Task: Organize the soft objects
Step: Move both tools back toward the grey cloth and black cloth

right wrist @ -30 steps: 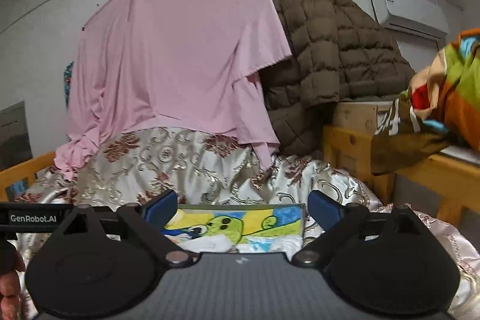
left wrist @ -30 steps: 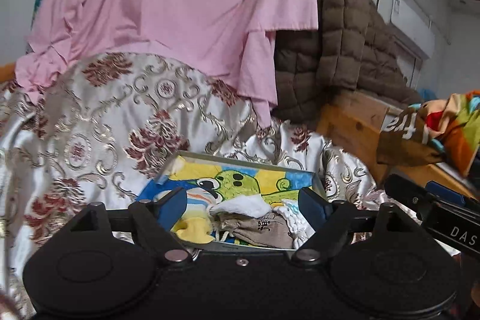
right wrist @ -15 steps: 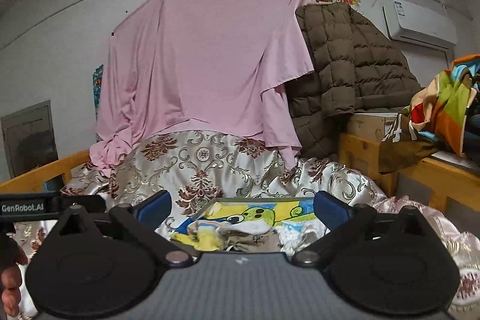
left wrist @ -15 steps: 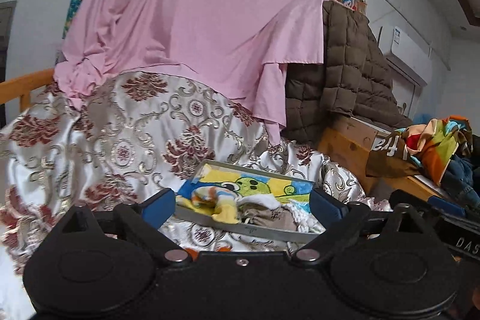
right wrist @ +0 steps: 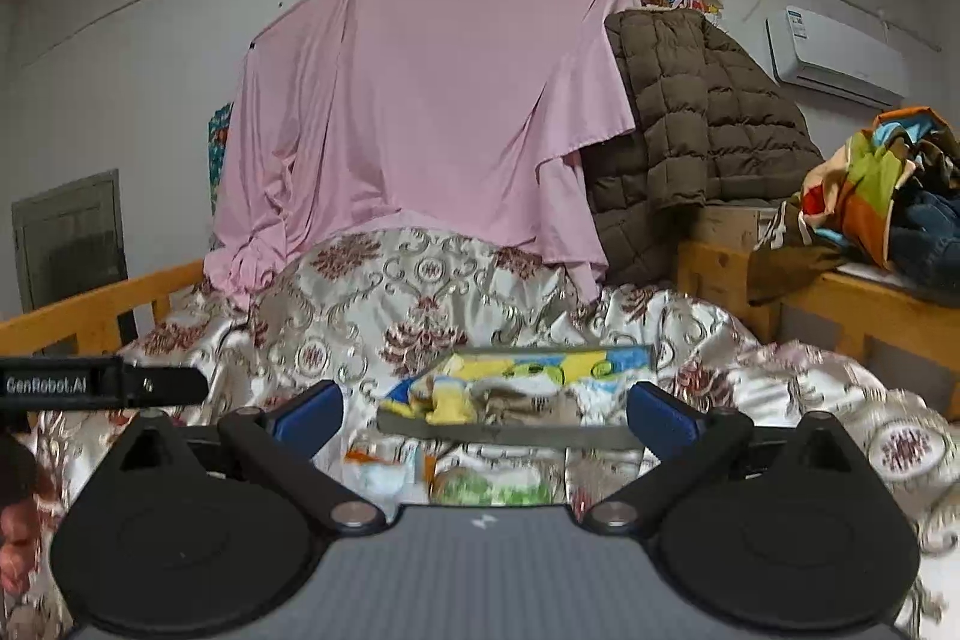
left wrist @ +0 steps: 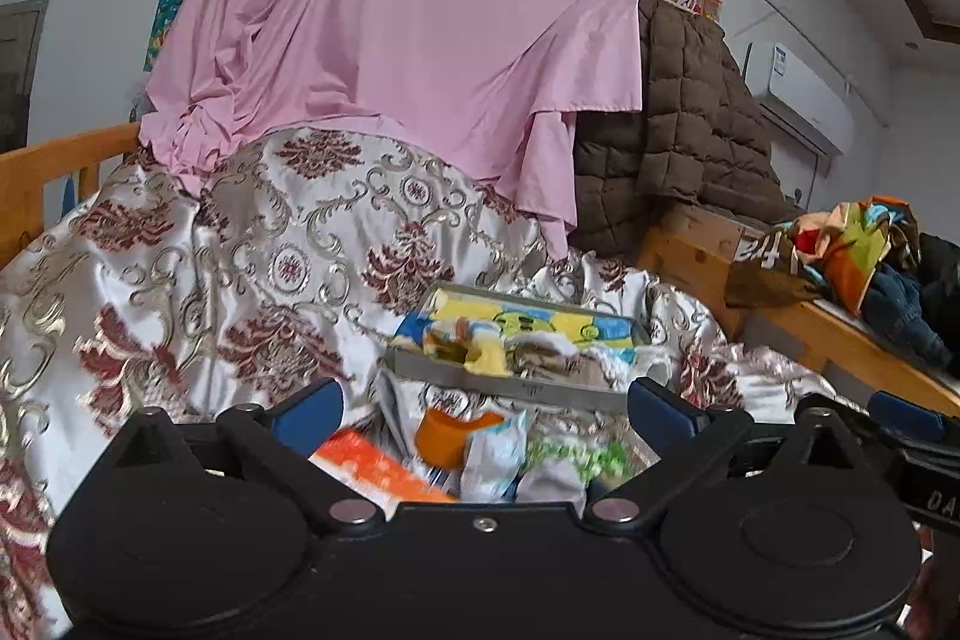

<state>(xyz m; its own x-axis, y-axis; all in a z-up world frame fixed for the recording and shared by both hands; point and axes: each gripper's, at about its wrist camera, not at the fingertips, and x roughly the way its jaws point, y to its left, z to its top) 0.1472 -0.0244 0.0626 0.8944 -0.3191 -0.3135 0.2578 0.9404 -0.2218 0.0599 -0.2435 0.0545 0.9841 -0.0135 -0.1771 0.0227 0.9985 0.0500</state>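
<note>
While both grippers hang back over the patterned bedspread, the loose pile of small soft items lies just ahead of and below the left gripper, nearer it than the right gripper. The left jaws have just been opening and stand wide with nothing gripped; the right jaws are wide and empty too, and the tray sits just beyond the pile

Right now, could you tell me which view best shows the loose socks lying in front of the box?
Left wrist: the socks lie between its open fingers, though blurred. Right wrist shows only their tops above the hand-held gripper's body.
</note>
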